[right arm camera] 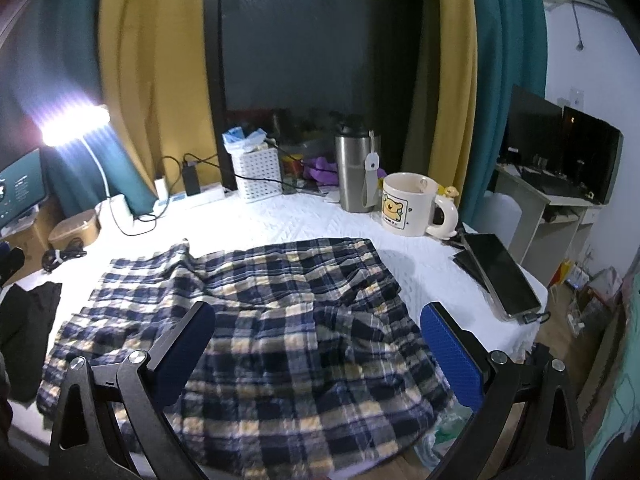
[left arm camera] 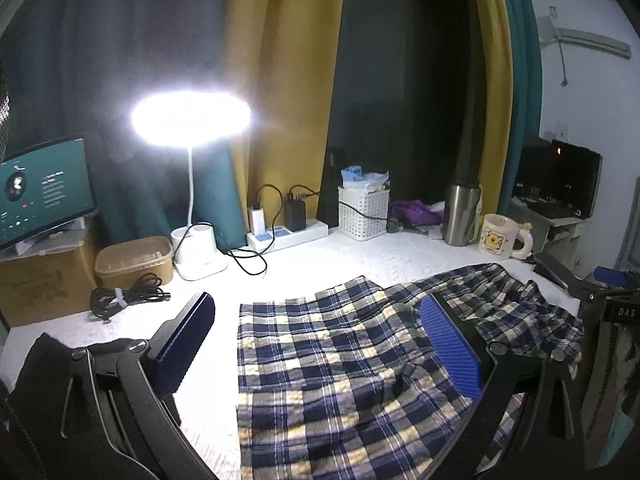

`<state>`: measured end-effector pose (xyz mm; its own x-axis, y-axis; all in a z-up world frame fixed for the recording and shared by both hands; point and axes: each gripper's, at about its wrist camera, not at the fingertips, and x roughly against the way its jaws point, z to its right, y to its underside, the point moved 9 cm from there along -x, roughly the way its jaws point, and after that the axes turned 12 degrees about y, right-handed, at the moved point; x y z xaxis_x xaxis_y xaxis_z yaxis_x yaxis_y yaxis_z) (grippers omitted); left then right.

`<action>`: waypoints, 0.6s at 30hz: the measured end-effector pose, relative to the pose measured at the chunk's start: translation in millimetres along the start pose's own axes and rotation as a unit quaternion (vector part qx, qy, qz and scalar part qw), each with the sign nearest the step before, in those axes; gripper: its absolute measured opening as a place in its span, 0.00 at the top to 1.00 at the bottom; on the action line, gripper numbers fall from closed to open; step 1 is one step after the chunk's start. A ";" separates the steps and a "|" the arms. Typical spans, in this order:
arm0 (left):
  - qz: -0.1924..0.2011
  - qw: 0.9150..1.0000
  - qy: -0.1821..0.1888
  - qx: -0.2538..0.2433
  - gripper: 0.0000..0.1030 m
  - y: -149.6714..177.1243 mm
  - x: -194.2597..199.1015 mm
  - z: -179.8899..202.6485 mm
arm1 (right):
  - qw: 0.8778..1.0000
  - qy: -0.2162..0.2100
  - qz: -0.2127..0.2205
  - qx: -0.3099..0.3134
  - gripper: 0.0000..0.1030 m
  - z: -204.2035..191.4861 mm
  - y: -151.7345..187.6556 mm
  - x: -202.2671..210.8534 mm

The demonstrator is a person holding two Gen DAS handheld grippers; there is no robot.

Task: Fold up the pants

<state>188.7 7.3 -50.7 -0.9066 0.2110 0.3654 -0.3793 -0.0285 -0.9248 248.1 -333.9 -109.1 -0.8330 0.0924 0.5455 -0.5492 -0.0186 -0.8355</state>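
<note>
White quilted worktop [right arm camera: 280, 220] w/ teal & mustard curtains behind. Plaid pants [right arm camera: 260, 320] lie rumpled across the front half, one part hanging over the front edge. Left tool [left arm camera: 316, 344] hovers over the pants' left side, fingers spread wide, nothing held. Right tool [right arm camera: 316, 352] above the right part, also spread wide, empty. Lit desk lamp [left arm camera: 192, 120] at back-left, bear mug [right arm camera: 404, 204] & steel tumbler [right arm camera: 354, 172] back-right, phone [right arm camera: 500, 276] at the right edge.

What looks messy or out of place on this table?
The plaid pants lie rumpled, with creases bunched near the middle, and their near edge droops over the table's front. Both grippers are open above them, touching nothing.
</note>
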 end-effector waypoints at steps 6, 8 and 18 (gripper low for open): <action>-0.028 1.000 -0.003 -0.008 0.01 -4.9 -38.7 -8.4 | 1.000 0.002 -0.025 0.001 0.00 0.0 -10.2 -40.1; -0.036 0.999 -0.004 -0.010 0.01 -7.0 -51.5 -11.9 | 1.000 0.002 -0.030 0.002 0.00 -0.5 -14.1 -52.8; -0.076 0.997 -0.015 -0.011 0.01 -9.1 -110.2 -32.6 | 0.998 0.004 -0.057 0.011 0.00 -4.1 -29.6 -109.8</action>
<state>298.0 16.2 -86.0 -0.8443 0.1819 0.5040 -0.5086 0.0239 -0.8607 356.0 -339.4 -144.6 -0.7641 0.1027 0.6369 -0.6423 -0.0298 -0.7659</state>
